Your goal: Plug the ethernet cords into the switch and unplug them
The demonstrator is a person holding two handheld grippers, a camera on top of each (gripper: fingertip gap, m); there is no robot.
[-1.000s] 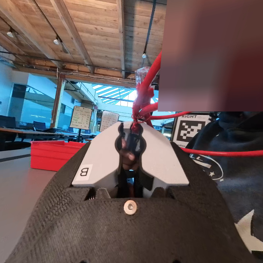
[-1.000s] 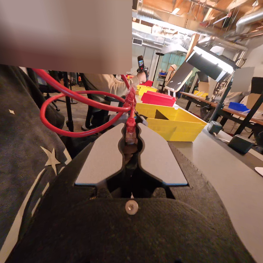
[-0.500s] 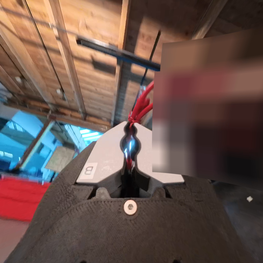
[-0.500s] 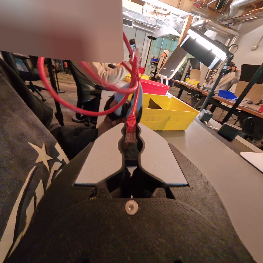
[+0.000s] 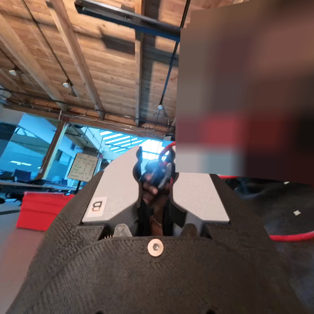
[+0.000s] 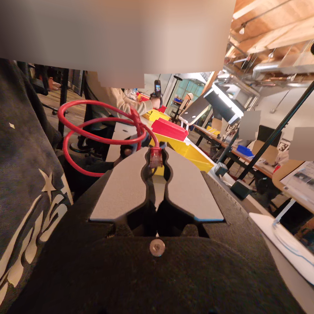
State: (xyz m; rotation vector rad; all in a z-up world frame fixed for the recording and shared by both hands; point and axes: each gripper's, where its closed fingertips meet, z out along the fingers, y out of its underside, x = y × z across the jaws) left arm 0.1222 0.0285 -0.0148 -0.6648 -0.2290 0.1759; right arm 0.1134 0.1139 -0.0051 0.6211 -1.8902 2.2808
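Red ethernet cord (image 6: 102, 134) hangs coiled in loops ahead of the right gripper (image 6: 156, 158), whose jaws pinch its clear plug (image 6: 155, 159) near their tips. Just beyond, a yellow bin (image 6: 190, 153) sits on the grey tabletop (image 6: 254, 254), showing an inner divider; its contents cannot be made out. A red bin (image 6: 168, 128) sits farther back. The left gripper (image 5: 155, 169) points upward with jaws spread apart, gripping nothing; another red bin (image 5: 42, 210) rests on the tabletop to its left, interior hidden.

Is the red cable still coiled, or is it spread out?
Coiled: the red cable hangs in loops, its plug between the right gripper fingers.
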